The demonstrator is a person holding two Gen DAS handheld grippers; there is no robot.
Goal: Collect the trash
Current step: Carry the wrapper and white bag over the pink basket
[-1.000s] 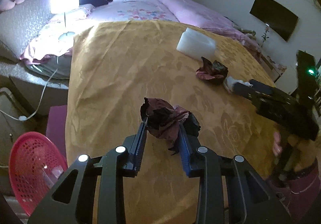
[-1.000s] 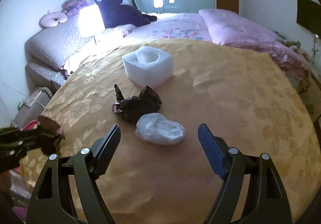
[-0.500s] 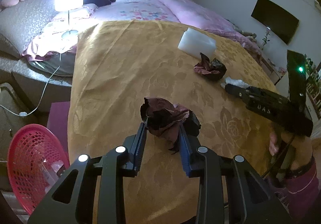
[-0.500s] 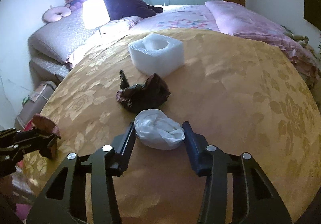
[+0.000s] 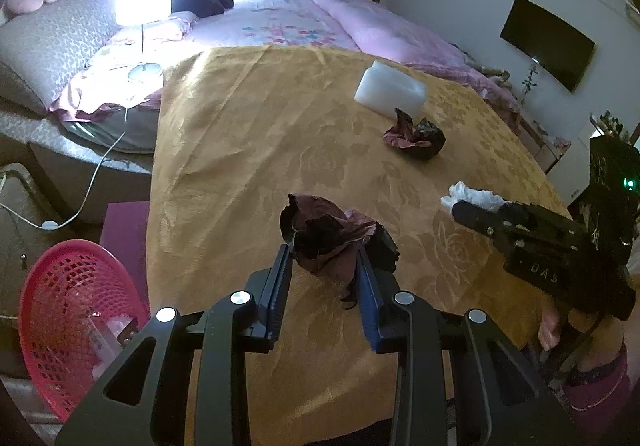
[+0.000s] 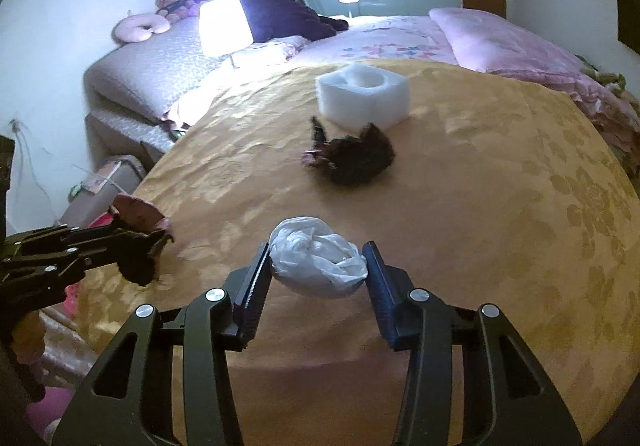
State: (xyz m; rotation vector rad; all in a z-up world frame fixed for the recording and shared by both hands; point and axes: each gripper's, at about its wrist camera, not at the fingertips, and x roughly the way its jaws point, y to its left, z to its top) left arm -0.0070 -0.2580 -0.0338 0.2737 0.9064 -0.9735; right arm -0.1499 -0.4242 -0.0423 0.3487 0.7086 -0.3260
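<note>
My left gripper [image 5: 322, 266] is shut on a dark maroon crumpled wrapper [image 5: 328, 232] and holds it above the gold bedspread [image 5: 248, 150]. My right gripper [image 6: 316, 266] is shut on a white crumpled plastic bag [image 6: 316, 262], lifted off the bedspread; it also shows in the left wrist view [image 5: 474, 198]. A second dark crumpled wrapper [image 5: 416, 136] lies on the bedspread, also in the right wrist view [image 6: 352, 160]. A white foam block [image 6: 362, 94] sits behind it. A red mesh basket [image 5: 72, 326] stands on the floor at the lower left.
A lit lamp [image 5: 142, 2] stands at the left of the bed with a white cable [image 5: 92, 182] trailing to the floor. Pink bedding and pillows [image 5: 360, 26] lie at the far end. A television [image 5: 546, 42] hangs on the right wall.
My right gripper closed on the white plastic bag and lifted it off the bedspread. My left gripper kept hold of the maroon wrapper and drew back a little.
</note>
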